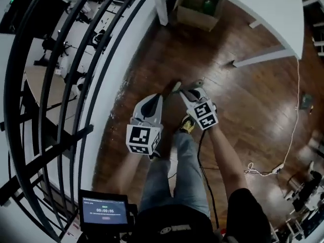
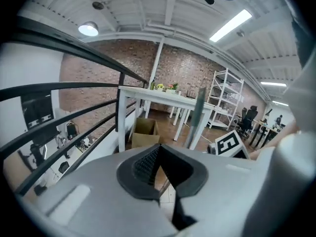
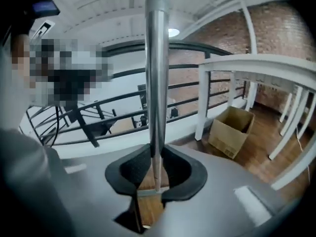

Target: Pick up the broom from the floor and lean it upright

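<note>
The broom's silver metal handle [image 3: 158,83] stands upright through my right gripper [image 3: 157,158], whose pads are shut on it. In the left gripper view the same handle [image 2: 199,115] rises just left of the right gripper's marker cube [image 2: 229,144]. My left gripper [image 2: 158,151] has its tips together with nothing between them, a short way left of the handle. In the head view both grippers are held up side by side over the wooden floor, the left gripper [image 1: 161,98] beside the right gripper [image 1: 195,91]. The broom's head is hidden.
A black railing [image 1: 61,85] curves along the left. A white table [image 1: 273,9] stands ahead with a cardboard box [image 1: 195,9] under it. A white cable [image 1: 293,125] trails across the wooden floor on the right. White shelving [image 2: 224,98] stands farther back.
</note>
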Motion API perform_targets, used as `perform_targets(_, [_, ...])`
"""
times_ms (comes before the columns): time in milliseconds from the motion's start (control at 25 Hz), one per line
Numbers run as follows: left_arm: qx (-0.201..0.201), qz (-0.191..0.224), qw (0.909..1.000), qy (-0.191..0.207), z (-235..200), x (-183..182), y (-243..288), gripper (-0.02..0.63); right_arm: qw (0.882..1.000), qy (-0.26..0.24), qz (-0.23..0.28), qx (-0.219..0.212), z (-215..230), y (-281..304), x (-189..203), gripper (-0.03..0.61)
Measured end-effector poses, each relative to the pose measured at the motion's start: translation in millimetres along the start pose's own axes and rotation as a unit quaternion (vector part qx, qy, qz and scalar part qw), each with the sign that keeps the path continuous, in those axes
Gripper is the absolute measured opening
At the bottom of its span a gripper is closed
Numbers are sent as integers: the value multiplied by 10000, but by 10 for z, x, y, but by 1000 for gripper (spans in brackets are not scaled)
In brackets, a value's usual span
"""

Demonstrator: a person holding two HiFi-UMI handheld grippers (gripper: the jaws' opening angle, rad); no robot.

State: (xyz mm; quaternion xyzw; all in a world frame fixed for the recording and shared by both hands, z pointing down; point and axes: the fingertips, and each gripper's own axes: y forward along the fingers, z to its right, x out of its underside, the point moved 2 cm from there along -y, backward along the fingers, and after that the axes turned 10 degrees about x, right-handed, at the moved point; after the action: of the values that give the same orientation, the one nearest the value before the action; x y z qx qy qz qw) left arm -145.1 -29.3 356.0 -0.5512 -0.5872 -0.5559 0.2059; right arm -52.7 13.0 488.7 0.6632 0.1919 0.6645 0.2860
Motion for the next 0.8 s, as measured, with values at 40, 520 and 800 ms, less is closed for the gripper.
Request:
perform_targets(40, [85, 4, 9999, 98, 52, -132, 300, 18, 9996, 259, 39, 80, 220, -37, -31, 81])
perform_targets(520, [1889, -23, 9709, 1469, 413, -1018, 2675, 17, 9873, 1284, -601, 723, 1874, 396, -222, 87])
perform_targets(800, [2572, -108, 9546, 1502, 534, -1028, 3229, 17, 9744, 1784, -810, 1102, 2479, 615, -122, 86])
